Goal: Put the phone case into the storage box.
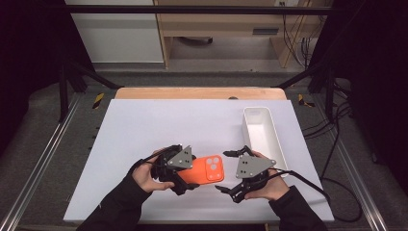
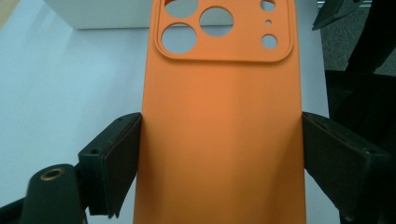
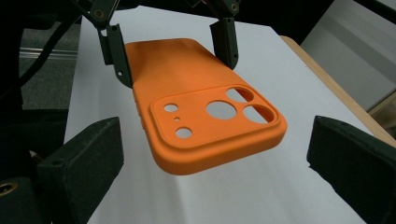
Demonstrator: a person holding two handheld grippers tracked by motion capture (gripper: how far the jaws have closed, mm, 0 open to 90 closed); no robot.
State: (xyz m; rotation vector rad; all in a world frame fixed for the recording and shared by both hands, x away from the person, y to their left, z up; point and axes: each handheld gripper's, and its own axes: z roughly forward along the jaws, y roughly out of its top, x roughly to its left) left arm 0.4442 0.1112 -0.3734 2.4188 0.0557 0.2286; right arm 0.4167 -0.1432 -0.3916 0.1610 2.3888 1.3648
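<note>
The orange phone case [image 1: 208,169] is held above the white tabletop [image 1: 144,130], pinched across its sides by the left hand-held gripper [image 1: 179,168]. The right hand-held gripper [image 1: 231,175] is spread around the camera end, not touching. A slip or twist of the soft case is risked if it is squeezed off-centre. A white tray [image 1: 262,132] is seen beyond, dark frames around.

A white table [image 1: 144,125] carries a white tray [image 1: 262,130].
</note>
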